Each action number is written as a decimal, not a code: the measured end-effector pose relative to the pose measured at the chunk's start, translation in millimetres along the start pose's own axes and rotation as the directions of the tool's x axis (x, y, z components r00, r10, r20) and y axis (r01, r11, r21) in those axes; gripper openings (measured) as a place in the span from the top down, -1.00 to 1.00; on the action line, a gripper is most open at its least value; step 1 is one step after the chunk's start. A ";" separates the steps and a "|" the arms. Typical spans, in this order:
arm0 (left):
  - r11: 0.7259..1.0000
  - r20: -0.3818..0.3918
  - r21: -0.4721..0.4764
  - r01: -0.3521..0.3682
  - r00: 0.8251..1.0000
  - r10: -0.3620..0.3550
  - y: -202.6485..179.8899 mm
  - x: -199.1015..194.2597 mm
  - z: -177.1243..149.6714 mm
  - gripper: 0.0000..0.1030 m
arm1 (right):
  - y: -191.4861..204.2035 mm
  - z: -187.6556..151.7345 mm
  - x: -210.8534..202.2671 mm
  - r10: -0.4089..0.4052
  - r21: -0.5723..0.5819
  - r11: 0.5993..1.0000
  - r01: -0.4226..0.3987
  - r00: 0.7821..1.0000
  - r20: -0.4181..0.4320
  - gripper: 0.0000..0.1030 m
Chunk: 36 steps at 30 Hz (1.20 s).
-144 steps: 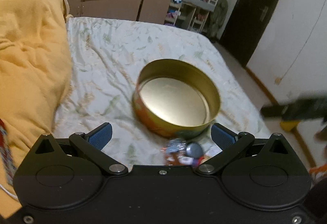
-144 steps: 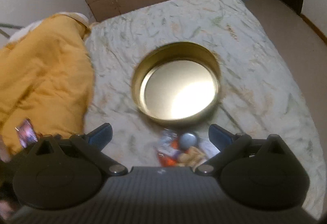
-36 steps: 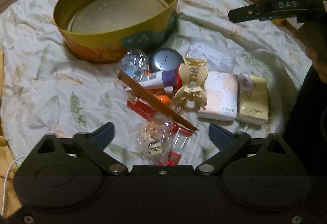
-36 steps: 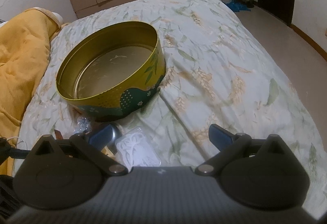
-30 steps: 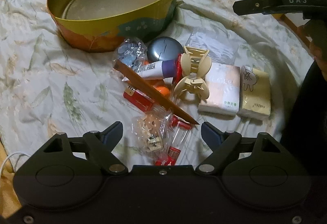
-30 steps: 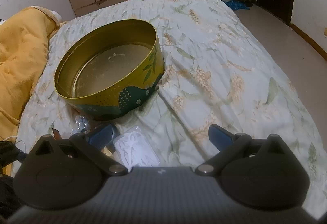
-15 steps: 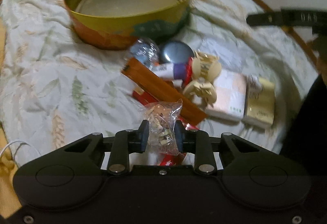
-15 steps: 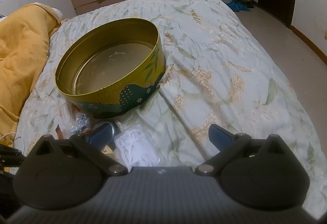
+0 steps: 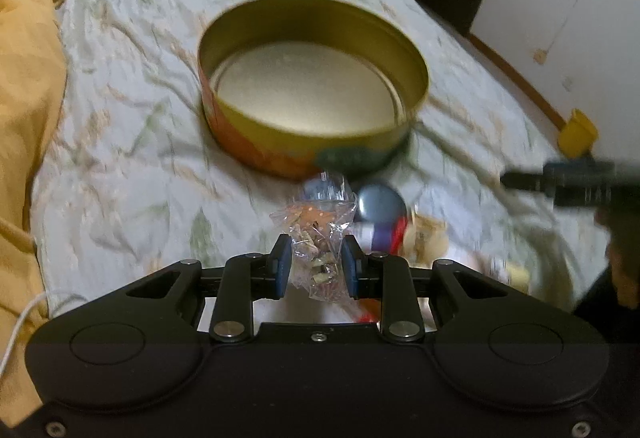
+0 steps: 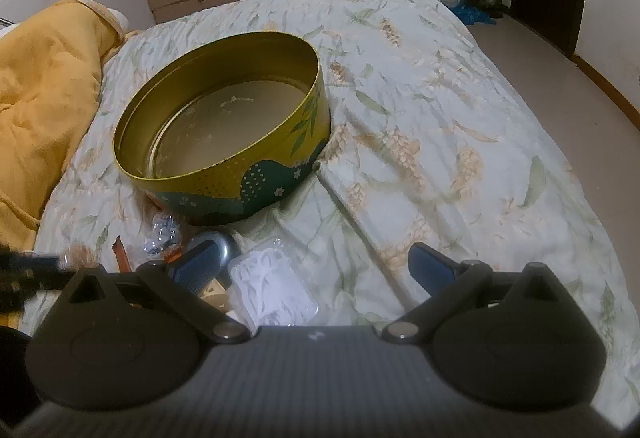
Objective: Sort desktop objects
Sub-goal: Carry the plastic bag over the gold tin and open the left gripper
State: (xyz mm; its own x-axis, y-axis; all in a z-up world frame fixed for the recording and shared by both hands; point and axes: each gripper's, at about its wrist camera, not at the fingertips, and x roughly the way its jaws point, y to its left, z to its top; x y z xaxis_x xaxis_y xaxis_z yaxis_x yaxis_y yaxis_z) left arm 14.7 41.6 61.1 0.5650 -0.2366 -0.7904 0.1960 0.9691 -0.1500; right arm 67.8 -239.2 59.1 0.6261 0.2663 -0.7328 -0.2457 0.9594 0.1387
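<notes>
The left gripper (image 9: 313,265) has just closed its jaws, wide open a second ago, on a small clear plastic bag of clips (image 9: 318,238) and lifted it off the bed (image 9: 120,142). The bag now hangs pinched between the two blue pads, clear of the heap it lay in. That heap stays just near of the tin: a grey round compact (image 9: 380,204), a crinkled clear packet (image 10: 162,232), a tube and some tissue packs, too blurred in the left view to read well.

The round gold tin (image 9: 316,142) stands empty straight ahead of the bag, a little farther off, so the first object looks ready to go in; I judge the carry has begun but nothing is sorted yet.

The right gripper (image 10: 320,270) has not stirred. Its jaws stand wide and hold nothing, hovering over the right edge of the heap, with a clear plastic case with a white leaf pattern (image 10: 272,290) lying between them on the sheet. An orange quilt (image 10: 44,86) is bunched at the far left.
</notes>
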 end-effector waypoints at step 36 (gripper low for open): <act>0.993 0.042 -0.011 -0.114 0.993 0.115 -21.0 78.1 141.2 0.49 | 16.4 -7.6 5.0 0.016 -0.101 0.995 -0.020 0.999 -0.043 -1.00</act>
State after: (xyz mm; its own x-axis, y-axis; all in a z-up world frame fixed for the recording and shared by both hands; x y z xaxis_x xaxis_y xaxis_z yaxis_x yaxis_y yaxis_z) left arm 167.8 -7.1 86.5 0.6168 -0.1265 -0.7769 0.1215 0.9905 -0.0648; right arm 61.3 -222.8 52.7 0.5898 0.2774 -0.7585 -0.3320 0.9394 0.0854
